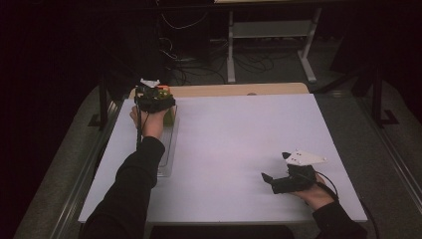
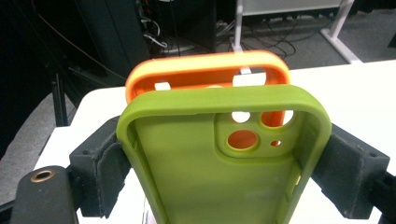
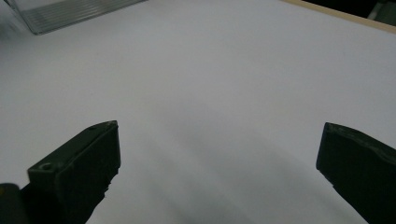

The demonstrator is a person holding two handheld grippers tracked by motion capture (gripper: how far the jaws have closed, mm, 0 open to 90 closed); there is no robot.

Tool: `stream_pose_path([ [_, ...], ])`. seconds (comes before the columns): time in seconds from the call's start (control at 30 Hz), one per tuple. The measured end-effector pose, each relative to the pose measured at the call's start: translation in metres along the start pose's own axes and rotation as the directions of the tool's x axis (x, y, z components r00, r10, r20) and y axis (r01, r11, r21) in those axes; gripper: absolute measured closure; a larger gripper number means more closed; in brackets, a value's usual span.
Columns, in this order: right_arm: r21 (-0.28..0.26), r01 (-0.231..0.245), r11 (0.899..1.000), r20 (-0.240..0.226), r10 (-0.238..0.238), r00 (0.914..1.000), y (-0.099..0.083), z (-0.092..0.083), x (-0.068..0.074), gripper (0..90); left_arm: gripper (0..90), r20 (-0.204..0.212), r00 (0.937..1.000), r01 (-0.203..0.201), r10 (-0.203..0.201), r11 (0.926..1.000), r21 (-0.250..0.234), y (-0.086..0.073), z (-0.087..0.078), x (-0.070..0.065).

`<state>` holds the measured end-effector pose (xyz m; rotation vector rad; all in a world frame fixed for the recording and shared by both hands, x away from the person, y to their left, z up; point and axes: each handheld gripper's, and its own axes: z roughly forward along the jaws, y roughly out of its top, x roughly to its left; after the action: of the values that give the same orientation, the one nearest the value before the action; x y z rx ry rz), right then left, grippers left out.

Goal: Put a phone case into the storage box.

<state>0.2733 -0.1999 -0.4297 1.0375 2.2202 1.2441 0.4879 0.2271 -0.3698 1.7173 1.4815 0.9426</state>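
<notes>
My left gripper (image 1: 155,99) is at the far left of the white table (image 1: 239,139), shut on a green phone case (image 2: 196,172). Its pads (image 2: 100,158) press on the case's two long sides, and the case's hollow inside faces the camera. Just behind it stands an orange phone case (image 2: 205,74), close to the green one; I cannot tell whether they touch. In the high view the green case (image 1: 170,115) and a bit of the orange case (image 1: 163,89) peek out beside the hand. My right gripper (image 1: 275,167) rests at the near right, open, with only bare table between its jaws (image 3: 217,154).
A clear ribbed tray (image 1: 168,149) lies along the table's left side, below the left hand, and its corner (image 3: 70,11) shows far off in the right gripper view. A wooden edge (image 1: 239,89) borders the table's back. Cables and a desk frame (image 1: 268,30) lie beyond.
</notes>
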Motion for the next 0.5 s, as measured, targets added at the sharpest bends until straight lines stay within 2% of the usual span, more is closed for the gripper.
stream_pose_path([
  [0.17,0.002,-0.001,1.000,0.000,0.001,1.0000,0.0000,0.0005,0.0002,0.0,13.5,0.002,1.0000,-0.004,0.005,0.9998,-0.018,-0.0015,0.0010,-0.0007],
  [0.5,-0.001,-0.002,1.000,0.001,0.002,1.0000,0.0000,0.0004,0.0008,0.0,12.0,-0.003,1.0000,0.001,-0.002,0.9998,-0.019,-0.0019,0.0034,-0.0005],
])
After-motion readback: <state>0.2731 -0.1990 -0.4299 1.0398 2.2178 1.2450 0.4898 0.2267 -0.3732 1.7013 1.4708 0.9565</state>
